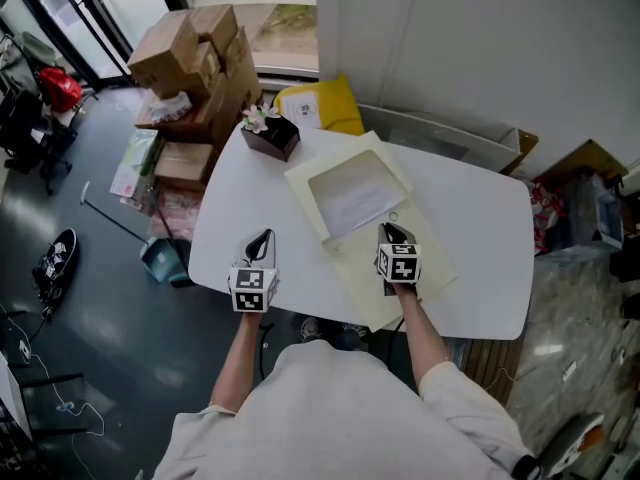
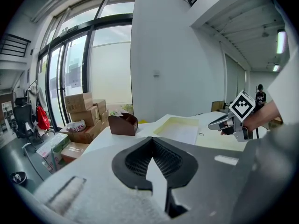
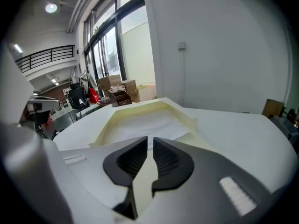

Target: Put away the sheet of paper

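Observation:
A white sheet of paper (image 1: 355, 200) (image 3: 149, 125) lies inside a shallow cream case (image 1: 300, 183) on the white table (image 1: 480, 218). The case's flat flap (image 1: 360, 288) spreads toward me. My right gripper (image 1: 390, 230) (image 3: 150, 141) hovers over that flap just short of the tray. Its jaws stand a narrow slit apart, and only the cream flap below shows through the slit. My left gripper (image 1: 262, 238) (image 2: 152, 139) is over bare table at the front left. Its tips touch and it holds nothing.
A brown desk box with flowers (image 1: 270, 133) stands at the table's far left corner. A small ring clasp (image 1: 393, 216) lies beside the tray. Stacked cardboard boxes (image 1: 195, 63) and a yellow bag (image 1: 320, 106) sit on the floor beyond. A wall runs behind the table.

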Motion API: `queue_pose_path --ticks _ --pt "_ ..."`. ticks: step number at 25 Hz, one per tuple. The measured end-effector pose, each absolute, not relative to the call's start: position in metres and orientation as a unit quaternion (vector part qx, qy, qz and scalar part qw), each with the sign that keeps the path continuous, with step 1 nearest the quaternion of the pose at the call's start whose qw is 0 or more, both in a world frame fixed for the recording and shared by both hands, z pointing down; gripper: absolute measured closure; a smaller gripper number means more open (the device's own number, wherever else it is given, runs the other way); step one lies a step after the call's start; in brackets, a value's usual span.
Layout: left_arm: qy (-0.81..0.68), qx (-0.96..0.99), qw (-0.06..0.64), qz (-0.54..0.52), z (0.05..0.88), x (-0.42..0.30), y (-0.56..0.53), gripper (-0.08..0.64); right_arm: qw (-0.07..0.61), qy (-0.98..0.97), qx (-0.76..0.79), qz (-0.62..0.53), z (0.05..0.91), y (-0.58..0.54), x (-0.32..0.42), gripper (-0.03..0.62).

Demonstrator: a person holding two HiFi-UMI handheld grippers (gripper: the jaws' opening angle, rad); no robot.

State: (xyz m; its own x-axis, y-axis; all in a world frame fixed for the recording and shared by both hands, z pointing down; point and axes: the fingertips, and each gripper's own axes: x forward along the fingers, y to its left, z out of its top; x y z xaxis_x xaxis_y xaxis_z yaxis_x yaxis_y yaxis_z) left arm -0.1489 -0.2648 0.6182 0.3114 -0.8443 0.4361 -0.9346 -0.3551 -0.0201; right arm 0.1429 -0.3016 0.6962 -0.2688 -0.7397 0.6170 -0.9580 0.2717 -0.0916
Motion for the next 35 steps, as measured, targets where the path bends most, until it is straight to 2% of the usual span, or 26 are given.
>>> queue_pose_path --ticks 4,18,35 --pt "-0.542 0.811 0.124 0.183 0.615 -0.136 -0.266 0.555 0.234 -0.755 0.576 0.209 0.685 -0.290 0.160 0.591" --pt "-0.500 0.841 0.098 0.179 0.605 -0.094 -0.266 0.555 0.148 -0.759 0.623 0.116 0.585 -0.251 0.199 0.591" --pt "-0.489 0.854 0.083 0.159 0.589 -0.076 -0.254 0.555 0.148 -0.750 0.639 0.080 0.565 -0.200 0.211 0.591"
